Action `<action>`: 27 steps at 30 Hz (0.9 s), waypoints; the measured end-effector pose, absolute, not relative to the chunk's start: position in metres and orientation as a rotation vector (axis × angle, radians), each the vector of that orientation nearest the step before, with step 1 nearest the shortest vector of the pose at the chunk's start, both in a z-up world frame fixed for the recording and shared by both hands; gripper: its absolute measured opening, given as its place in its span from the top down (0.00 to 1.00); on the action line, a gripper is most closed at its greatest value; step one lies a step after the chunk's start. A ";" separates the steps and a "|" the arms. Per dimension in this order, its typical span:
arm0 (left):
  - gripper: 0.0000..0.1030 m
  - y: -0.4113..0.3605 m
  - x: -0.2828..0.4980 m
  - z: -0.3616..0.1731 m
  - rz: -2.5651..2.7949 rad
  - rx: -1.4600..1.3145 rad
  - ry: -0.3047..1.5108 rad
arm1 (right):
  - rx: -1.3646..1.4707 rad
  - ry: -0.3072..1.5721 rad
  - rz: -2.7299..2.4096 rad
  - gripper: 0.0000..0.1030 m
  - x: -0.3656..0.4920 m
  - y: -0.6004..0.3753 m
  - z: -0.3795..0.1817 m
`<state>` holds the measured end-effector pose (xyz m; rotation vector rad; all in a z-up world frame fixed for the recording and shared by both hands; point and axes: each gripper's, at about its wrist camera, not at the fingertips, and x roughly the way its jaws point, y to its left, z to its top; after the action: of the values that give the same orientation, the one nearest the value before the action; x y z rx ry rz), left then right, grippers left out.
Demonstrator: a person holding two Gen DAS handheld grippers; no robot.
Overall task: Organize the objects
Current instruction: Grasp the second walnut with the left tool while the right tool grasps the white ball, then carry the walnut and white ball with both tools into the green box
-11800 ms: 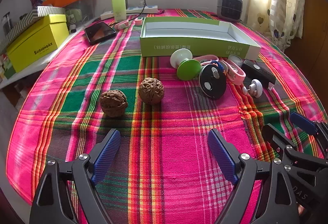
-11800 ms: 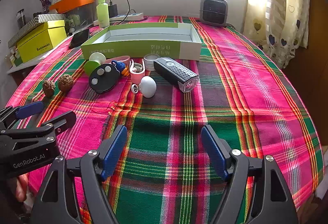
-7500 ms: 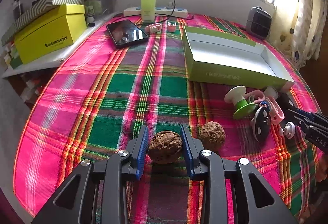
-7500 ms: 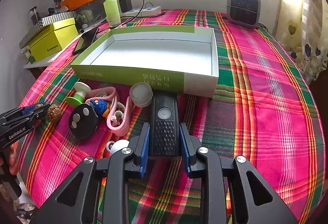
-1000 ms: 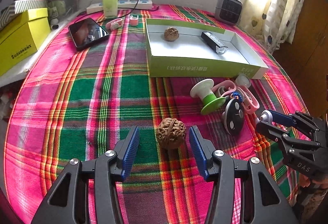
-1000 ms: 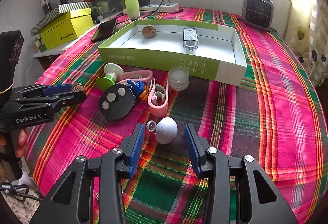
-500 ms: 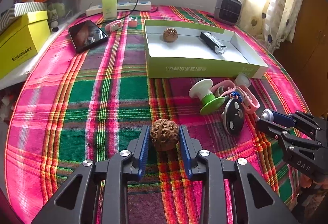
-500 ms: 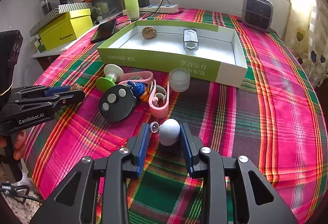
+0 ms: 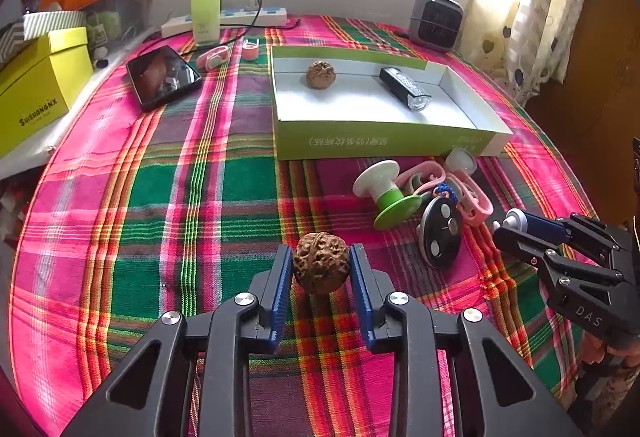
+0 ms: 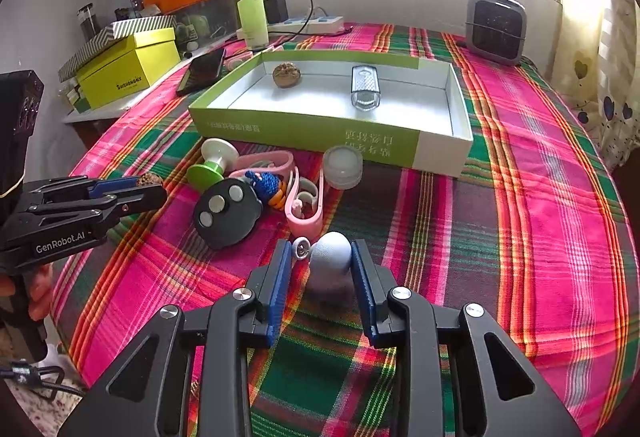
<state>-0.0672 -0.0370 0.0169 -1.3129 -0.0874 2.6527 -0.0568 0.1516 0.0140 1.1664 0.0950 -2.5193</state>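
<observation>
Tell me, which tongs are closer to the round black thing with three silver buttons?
Right. The right tongs hold a white ball just beside the black disc; the left tongs sit further away, clamping a walnut.

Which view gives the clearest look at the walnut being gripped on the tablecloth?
The left wrist view: the walnut sits centred and close between the blue pads of the left hand-held gripper, its wrinkled shell fully visible. In the right wrist view only a sliver of it peeks out beyond that gripper's fingertips at the left edge.

Two brown wrinkled walnuts: one [image 9: 321, 268] between the left gripper's [image 9: 321, 277] blue pads, one [image 9: 320, 74] ahead in the single green-and-white cardboard tray [image 9: 380, 143]. One black flashlight [image 9: 405, 88] there too.
</observation>
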 end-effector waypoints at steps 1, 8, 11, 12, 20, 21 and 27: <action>0.74 -0.037 -0.067 0.019 2.653 -1.307 -0.089 | 1.161 0.094 -2.523 0.69 -0.057 0.152 0.015; 0.74 -0.031 -0.072 0.030 2.652 -1.265 -0.074 | 1.137 0.073 -2.531 0.69 -0.061 0.154 0.021; 0.74 -0.028 -0.076 0.034 2.648 -1.252 -0.067 | 1.127 0.059 -2.538 0.69 -0.064 0.155 0.025; 0.74 -0.027 -0.077 0.036 2.646 -1.245 -0.064 | 1.123 0.058 -2.541 0.69 -0.065 0.156 0.026; 0.74 -0.017 -0.097 0.047 2.648 -1.207 -0.034 | 1.085 0.064 -2.565 0.69 -0.080 0.156 0.040; 0.74 -0.016 -0.100 0.047 2.648 -1.208 -0.034 | 1.081 0.062 -2.566 0.69 -0.084 0.156 0.042; 0.74 -0.010 -0.121 0.054 2.641 -1.191 -0.041 | 1.064 0.052 -2.581 0.69 -0.102 0.156 0.048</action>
<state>-0.1212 -0.0101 0.0540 -1.1912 -0.0412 2.6409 -0.1018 0.1563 0.0481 1.0638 0.0517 -2.5811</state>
